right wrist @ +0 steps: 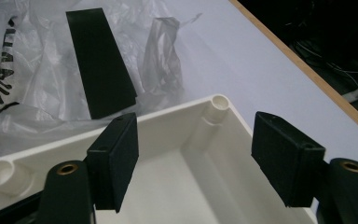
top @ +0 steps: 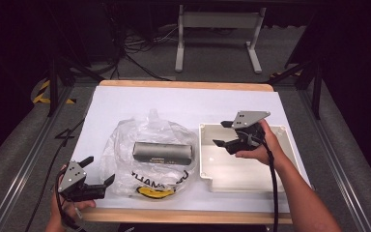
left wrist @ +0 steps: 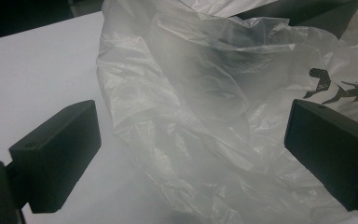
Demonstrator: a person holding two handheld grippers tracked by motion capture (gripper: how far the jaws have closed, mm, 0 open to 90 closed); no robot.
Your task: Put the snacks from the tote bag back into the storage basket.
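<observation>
A: What's on the left?
B: The left gripper (top: 98, 173), jaws spread and empty, sits at the table's (top: 125, 101) near edge, just beside the clear bag (top: 147, 145).

A: Inside the bag?
B: A dark block (top: 163, 152) mid-table, with yellow and black print near it.

A: And right?
B: The white box (top: 244, 174) lies open beside the bag. The right gripper (top: 224, 134) hovers over its left wall, jaws partly apart, pinching nothing. Only that wall stands between it and the bag.
</observation>
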